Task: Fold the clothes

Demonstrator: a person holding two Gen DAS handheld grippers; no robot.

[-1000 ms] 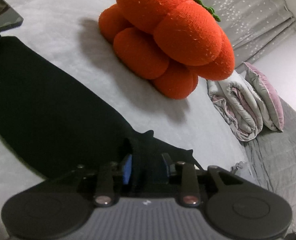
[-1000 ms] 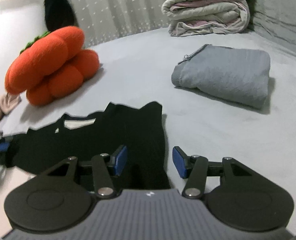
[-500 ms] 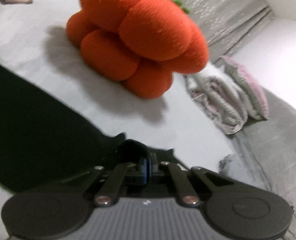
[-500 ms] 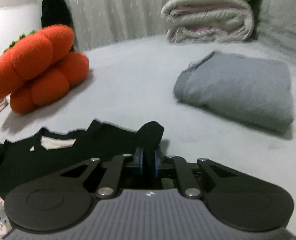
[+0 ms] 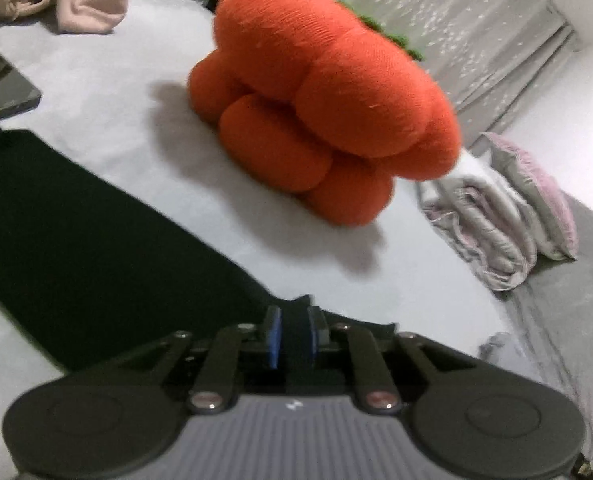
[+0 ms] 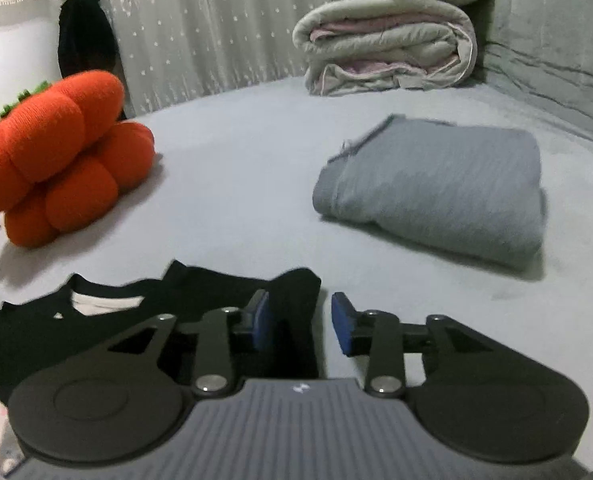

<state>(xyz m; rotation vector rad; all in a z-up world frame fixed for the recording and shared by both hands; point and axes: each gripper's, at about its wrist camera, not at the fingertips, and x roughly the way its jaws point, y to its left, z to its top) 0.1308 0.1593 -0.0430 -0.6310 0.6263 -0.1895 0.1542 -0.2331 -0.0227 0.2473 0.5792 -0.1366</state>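
A black garment point(image 5: 76, 248) lies spread flat on the pale grey bed point(image 6: 236, 160). In the right wrist view its collar end point(image 6: 176, 312) shows a white label. My left gripper point(image 5: 293, 334) sits low over one corner of the garment; its jaws are opening a little, and a ridge of black cloth still fills the narrow gap between the blue pads. My right gripper point(image 6: 301, 322) is opening over the other corner. Its left pad is above the cloth, its right pad above bare sheet, and neither pad presses the fabric.
An orange plush pumpkin point(image 5: 328, 112) sits on the bed beyond the garment. A folded grey garment point(image 6: 436, 196) lies at the right. A rolled quilt point(image 6: 388, 44) is at the back, and a crumpled pink garment point(image 5: 76, 0) and a dark flat device point(image 5: 0, 84) at far left.
Both grippers shut on the garment's corners half a second ago. Since then the right jaws have spread wide and let the cloth drop flat, while the left jaws have parted slightly.
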